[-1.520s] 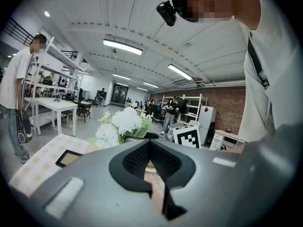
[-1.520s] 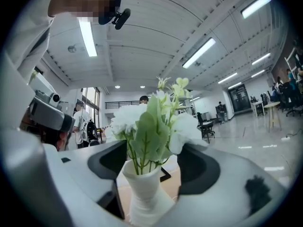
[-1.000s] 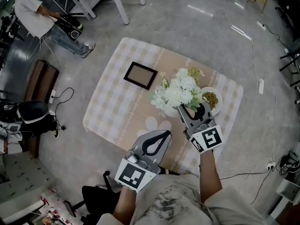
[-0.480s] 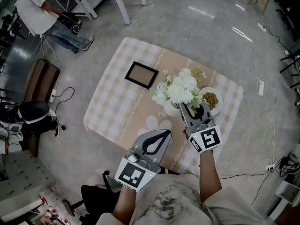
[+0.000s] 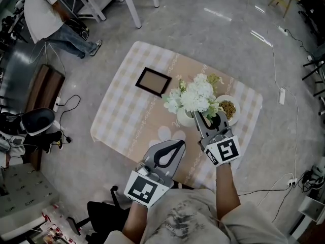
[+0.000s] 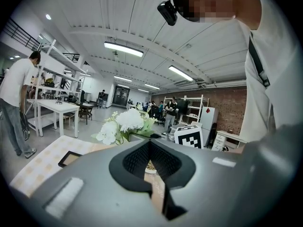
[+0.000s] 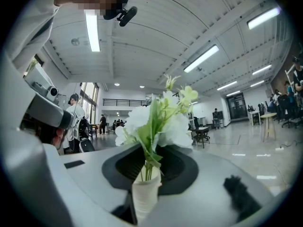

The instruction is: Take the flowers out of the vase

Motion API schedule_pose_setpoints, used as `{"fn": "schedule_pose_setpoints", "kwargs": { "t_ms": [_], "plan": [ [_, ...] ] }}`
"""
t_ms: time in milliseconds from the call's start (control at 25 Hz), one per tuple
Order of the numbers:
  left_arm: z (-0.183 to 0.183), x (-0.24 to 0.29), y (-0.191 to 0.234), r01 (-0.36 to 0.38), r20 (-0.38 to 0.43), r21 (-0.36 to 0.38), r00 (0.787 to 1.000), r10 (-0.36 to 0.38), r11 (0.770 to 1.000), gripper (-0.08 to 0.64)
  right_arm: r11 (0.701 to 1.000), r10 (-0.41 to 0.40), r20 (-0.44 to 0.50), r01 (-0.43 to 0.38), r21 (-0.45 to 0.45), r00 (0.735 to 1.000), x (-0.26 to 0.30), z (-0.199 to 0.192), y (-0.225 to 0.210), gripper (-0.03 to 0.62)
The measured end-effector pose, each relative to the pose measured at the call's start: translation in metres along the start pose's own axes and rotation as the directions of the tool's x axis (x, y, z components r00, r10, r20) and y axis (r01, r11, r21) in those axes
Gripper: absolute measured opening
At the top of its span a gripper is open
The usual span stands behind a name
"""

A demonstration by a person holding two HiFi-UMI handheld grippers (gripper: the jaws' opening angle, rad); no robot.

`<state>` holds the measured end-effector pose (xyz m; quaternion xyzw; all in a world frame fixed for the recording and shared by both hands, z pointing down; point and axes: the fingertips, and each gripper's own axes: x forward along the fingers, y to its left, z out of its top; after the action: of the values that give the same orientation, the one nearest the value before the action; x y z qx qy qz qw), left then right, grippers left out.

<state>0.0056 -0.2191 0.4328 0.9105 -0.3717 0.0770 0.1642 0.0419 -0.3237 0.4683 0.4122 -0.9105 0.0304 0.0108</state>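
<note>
Right gripper view shows the vase upright between the narrow, closing jaws of the right gripper, pads seemingly on its neck. The flowers rise straight up out of it, above the table. The left gripper, pinched together and empty, waits farther back, so it must reach forward to the stems.

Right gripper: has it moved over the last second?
No. The right gripper sits at the same spot beside the plate; only its jaws are closing onto the vase between them.
</note>
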Motion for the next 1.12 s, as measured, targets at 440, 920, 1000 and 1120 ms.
{"fn": "schedule_pose_setpoints", "kwargs": {
  "t_ms": [440, 920, 1000, 1120],
  "plan": [
    [0.007, -0.003, -0.005, 0.007, 0.022, 0.004, 1.000, -0.007, 1.000, 0.008, 1.000, -0.001, 0.019, 0.002, -0.026, 1.000, -0.004, 0.019, 0.004, 0.086],
    [0.014, -0.015, -0.015, 0.007, 0.043, 0.022, 0.999, -0.008, 1.000, 0.008, 0.999, -0.006, 0.079, 0.010, -0.048, 0.997, -0.015, 0.050, 0.012, 0.083],
    [0.015, -0.017, -0.017, 0.008, 0.047, 0.027, 0.999, -0.009, 1.000, 0.008, 0.998, -0.007, 0.088, 0.012, -0.055, 0.996, -0.016, 0.055, 0.014, 0.083],
    [0.016, -0.020, -0.019, 0.008, 0.052, 0.034, 0.999, -0.010, 0.999, 0.008, 0.998, -0.008, 0.104, 0.015, -0.065, 0.994, -0.019, 0.062, 0.016, 0.083]
  ]
}}
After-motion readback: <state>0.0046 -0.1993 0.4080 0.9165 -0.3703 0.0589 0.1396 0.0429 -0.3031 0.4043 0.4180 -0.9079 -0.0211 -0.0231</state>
